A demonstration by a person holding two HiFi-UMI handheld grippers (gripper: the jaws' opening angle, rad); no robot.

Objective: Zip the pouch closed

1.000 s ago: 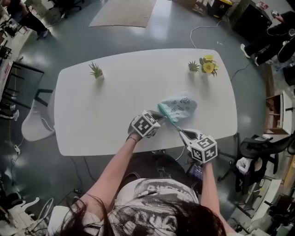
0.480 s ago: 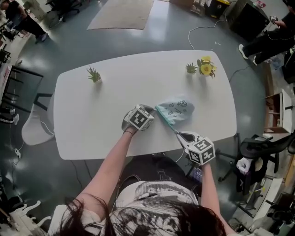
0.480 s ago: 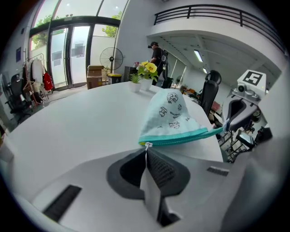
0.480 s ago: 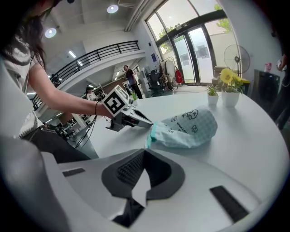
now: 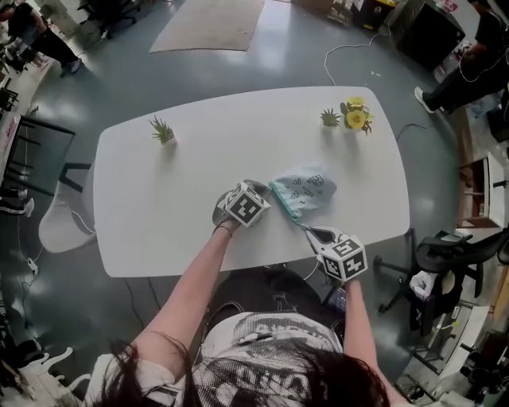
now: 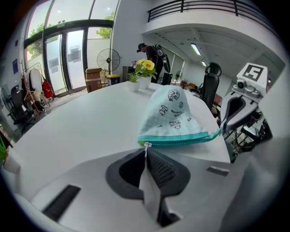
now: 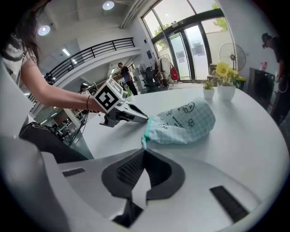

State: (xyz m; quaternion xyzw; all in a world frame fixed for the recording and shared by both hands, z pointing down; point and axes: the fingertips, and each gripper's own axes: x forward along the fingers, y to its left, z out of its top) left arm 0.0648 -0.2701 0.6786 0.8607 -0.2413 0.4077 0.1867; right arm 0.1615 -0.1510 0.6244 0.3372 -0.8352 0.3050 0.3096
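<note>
1. The left hand-held gripper (image 6: 146, 152) is pinched on the zipper pull (image 6: 146, 145); the right hand-held gripper (image 7: 144, 152) clamps one corner of the pouch (image 5: 306, 189), which lies mid-frame on the table (image 5: 159, 199).
2. Pulling harder could slip that tiny pull free.

Open-plan office: white table (image 5: 159, 215), swivel chair (image 6: 209, 86), mezzanine railing (image 6: 195, 7).

Over 1 second we drew our left gripper (image 5: 266, 194), pinching the zipper pull (image 6: 146, 146), leftward to the pouch (image 5: 306, 189) corner.
</note>
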